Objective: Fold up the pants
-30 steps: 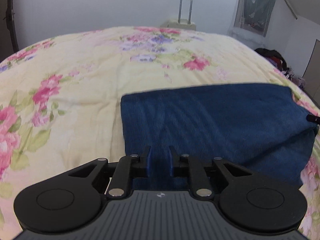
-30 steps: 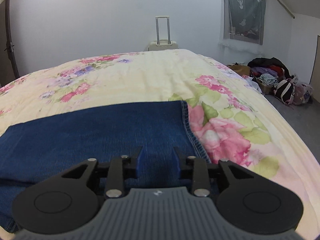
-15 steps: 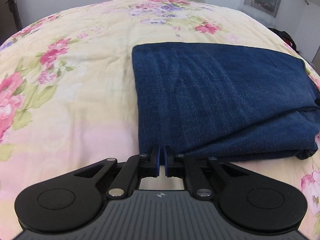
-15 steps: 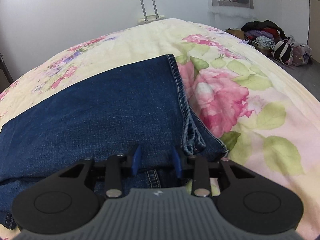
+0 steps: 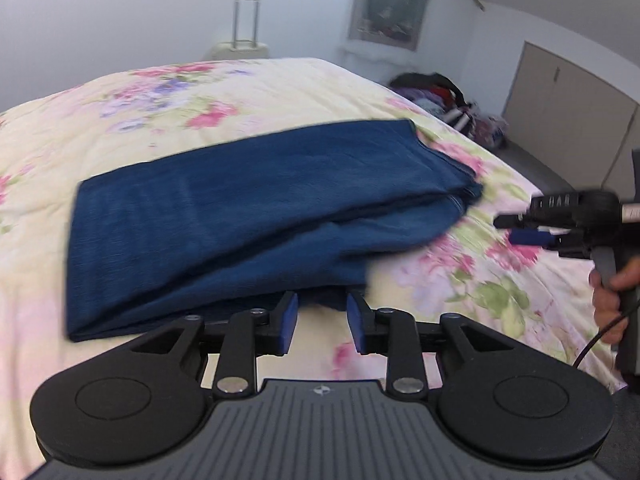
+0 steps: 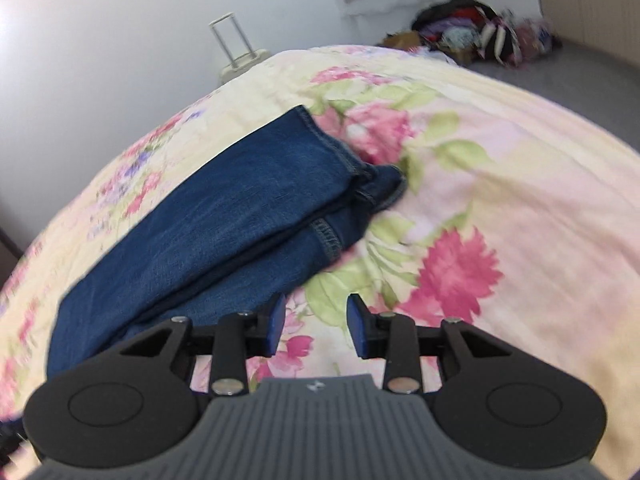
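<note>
Both tools drawn back off folded pants [image 5: 248, 216], jaws apart, empty; left view alone shows right tool [image 5: 520, 229].

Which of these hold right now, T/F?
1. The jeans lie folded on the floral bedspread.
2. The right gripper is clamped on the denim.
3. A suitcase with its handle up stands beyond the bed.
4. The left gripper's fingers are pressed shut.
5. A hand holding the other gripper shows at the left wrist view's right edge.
1. True: the jeans lie folded in layers on the bedspread.
2. False: the right gripper has open fingers over bare bedspread, jeans off to its left.
3. True: the suitcase stands by the wall.
4. False: the left gripper is open, just widened, gripping nothing.
5. True: the hand holds it there.
</note>
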`<act>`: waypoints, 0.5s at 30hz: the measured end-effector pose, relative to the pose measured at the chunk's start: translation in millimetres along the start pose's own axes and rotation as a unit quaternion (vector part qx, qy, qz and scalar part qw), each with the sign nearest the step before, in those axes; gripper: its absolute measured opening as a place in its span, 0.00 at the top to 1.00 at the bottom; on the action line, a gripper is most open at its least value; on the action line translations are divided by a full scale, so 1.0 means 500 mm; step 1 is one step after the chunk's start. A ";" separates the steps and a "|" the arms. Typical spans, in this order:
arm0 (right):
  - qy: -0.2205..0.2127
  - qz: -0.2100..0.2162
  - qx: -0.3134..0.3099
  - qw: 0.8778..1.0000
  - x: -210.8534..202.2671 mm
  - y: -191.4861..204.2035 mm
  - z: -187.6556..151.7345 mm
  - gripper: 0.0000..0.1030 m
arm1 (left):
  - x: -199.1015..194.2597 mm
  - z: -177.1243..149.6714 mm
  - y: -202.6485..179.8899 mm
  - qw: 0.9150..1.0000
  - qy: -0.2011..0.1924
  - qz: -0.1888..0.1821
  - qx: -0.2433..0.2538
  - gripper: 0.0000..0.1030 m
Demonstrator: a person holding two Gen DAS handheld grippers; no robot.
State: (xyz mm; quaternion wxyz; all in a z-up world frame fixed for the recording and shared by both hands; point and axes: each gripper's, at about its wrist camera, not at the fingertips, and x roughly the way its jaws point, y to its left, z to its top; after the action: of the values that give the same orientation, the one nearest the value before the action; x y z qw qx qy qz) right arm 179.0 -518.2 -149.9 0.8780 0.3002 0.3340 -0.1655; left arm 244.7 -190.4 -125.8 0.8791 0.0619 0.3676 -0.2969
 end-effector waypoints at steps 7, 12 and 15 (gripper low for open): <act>-0.002 0.055 0.073 0.996 0.028 -0.098 0.045 0.65 | 0.087 0.025 -0.041 1.000 0.015 0.011 -0.014 0.66; 0.000 0.092 0.144 0.985 0.109 -0.165 0.085 0.64 | 0.120 0.026 -0.052 0.999 0.030 0.028 -0.009 0.66; 0.003 0.105 0.164 0.981 0.172 -0.182 0.109 0.75 | 0.130 0.023 -0.057 0.999 0.037 0.039 0.001 0.70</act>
State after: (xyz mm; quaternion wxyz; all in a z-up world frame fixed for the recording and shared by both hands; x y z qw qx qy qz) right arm 222.7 -630.2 -214.4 0.8287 0.4735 0.2714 -0.1241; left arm 271.4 -248.1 -158.7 0.8757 0.0884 0.3970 -0.2604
